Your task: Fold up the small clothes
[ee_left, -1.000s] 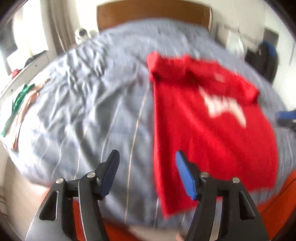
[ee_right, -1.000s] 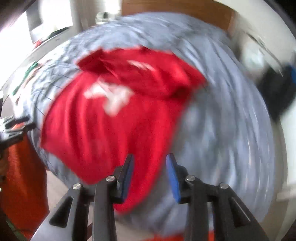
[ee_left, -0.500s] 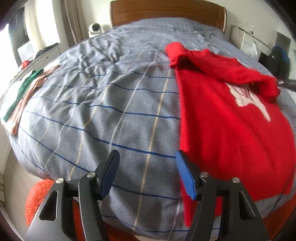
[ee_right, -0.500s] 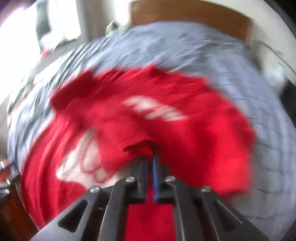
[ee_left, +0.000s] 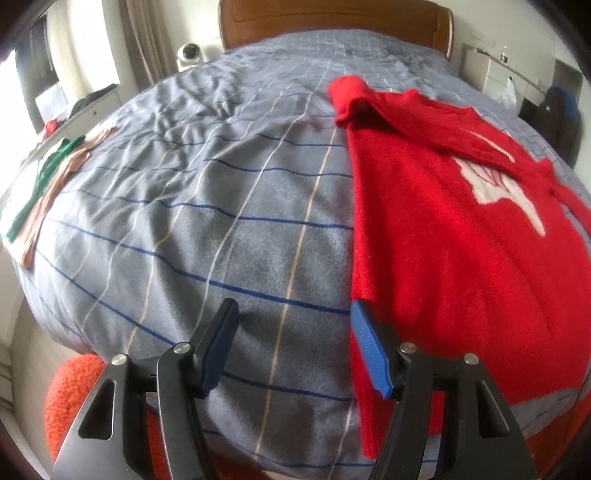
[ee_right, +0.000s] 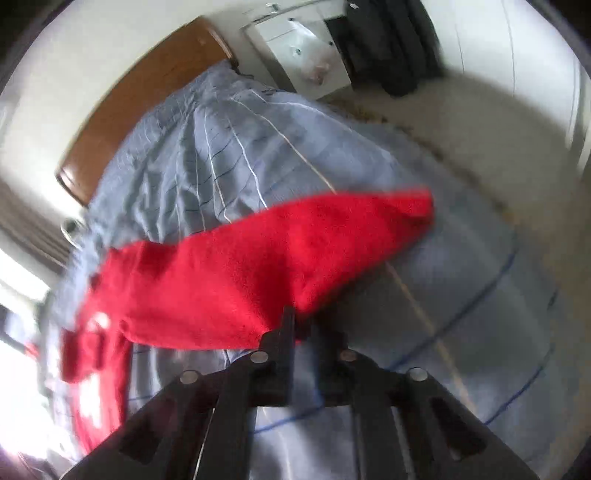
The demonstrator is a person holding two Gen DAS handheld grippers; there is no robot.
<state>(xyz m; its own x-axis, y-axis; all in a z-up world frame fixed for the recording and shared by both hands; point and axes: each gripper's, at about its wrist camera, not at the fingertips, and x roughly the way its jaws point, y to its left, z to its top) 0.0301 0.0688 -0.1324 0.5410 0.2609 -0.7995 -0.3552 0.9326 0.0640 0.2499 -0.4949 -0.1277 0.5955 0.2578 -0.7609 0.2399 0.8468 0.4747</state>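
Observation:
A red sweater (ee_left: 443, 240) with a white chest print lies on the right half of the grey striped bed (ee_left: 221, 221); one sleeve is folded across its chest. My left gripper (ee_left: 293, 310) stands open just above the bedcover beside the sweater's left edge near the hem, with nothing between its fingers. In the right wrist view the sweater's (ee_right: 240, 280) other sleeve is stretched out sideways over the bed. My right gripper (ee_right: 303, 325) pinches that sleeve's end between narrow jaws, which are opening slightly.
Folded green, white and pink clothes (ee_left: 40, 184) lie at the bed's left edge. A wooden headboard (ee_left: 332, 18) closes the far end. An orange fuzzy item (ee_left: 70, 391) sits below the near edge. A white cabinet (ee_right: 303, 48) and dark bag (ee_right: 395, 44) stand beside the bed.
My right gripper shut on the red sleeve and swung it out sideways, rolling as it went. My left gripper sank a little toward the bed and stayed open.

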